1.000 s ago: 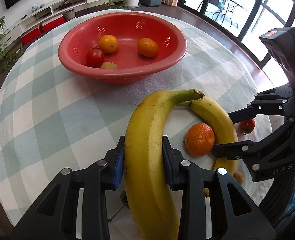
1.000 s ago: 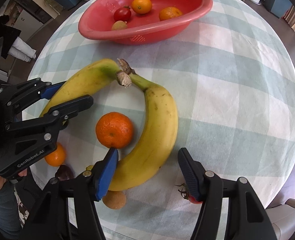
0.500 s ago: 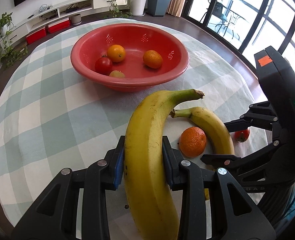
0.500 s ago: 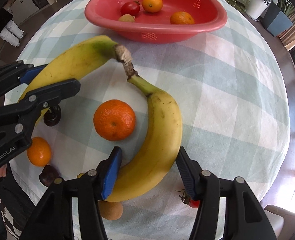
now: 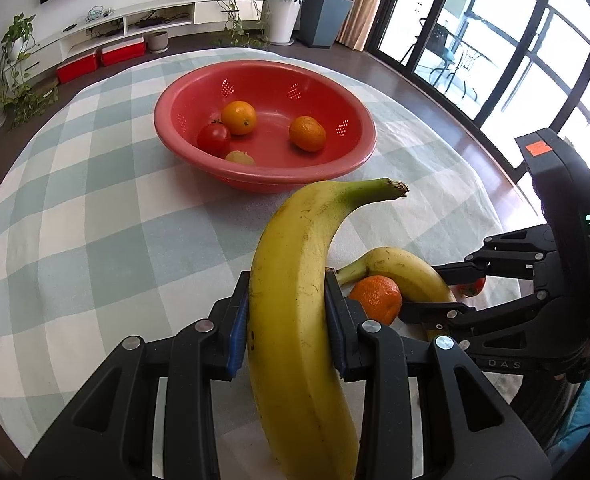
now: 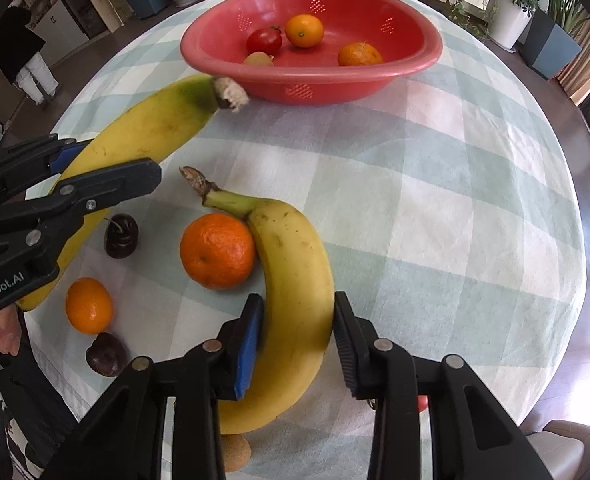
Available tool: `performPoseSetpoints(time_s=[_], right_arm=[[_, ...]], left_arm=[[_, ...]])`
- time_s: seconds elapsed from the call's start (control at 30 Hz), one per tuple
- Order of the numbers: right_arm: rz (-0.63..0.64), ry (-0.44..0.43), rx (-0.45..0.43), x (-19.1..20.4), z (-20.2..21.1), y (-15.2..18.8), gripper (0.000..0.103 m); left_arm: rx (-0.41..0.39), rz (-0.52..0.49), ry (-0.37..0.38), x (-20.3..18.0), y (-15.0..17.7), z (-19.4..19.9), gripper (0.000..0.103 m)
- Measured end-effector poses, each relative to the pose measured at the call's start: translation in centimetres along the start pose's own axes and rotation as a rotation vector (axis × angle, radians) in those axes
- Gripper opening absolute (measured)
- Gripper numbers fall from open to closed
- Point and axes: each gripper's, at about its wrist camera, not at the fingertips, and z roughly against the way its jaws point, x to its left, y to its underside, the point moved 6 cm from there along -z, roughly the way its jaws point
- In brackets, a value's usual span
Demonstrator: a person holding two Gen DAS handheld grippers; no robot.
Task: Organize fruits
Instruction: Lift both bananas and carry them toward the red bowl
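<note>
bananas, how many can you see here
2. One banana is clamped in the left hand-held gripper; the second banana lies on the table between the closing jaws of the right hand-held gripper.

From my left wrist camera and my right one I look steeply down, close over the table, both facing the red bowl [image 5: 263,168] [image 6: 311,80] beyond.

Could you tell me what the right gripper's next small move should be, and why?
Probably lift straight up a little: the right gripper is closing on the second banana, which lies against a mandarin, with the red bowl beyond.
</note>
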Motion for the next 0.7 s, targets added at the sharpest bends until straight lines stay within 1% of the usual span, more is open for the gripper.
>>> performPoseSetpoints(time_s=[0.17,0.37,0.43,0.47,0.6,0.67,0.7], right_arm=[[-0.060,-0.042,-0.049,-1.6,1.3,0.3,0.036],[-0.105,-0.083,-0.103,-3.8,3.3,1.6,0.035],[-0.119,-0.094,-0.135,-4.3,4.2,1.9,0.035],[-0.130,-0.101,-0.151,-5.0,5.1,2.7,0.035],[-0.168,-0.124,-0.201,-5.4,6.2,2.2,0.035],[-0.175,-0.127,-0.213,-5.6,6.6,2.2,0.035],[-0.174,-0.128,-0.214,-5.5,6.3,1.8,0.035]], left_arm=[[-0.037,0.032,0.010,0.6,-0.1,1.4,0.031],[-0.065,0.057,0.010,1.1,0.0,2.7,0.031],[-0.077,0.065,0.012,1.2,-0.1,3.3,0.031],[-0.081,0.068,0.013,1.2,-0.2,3.5,0.031],[-0.102,0.082,0.018,1.4,-0.6,4.6,0.030],[-0.097,0.078,0.003,1.4,-0.7,4.6,0.030],[-0.082,0.072,-0.004,1.3,-0.5,4.3,0.030]])
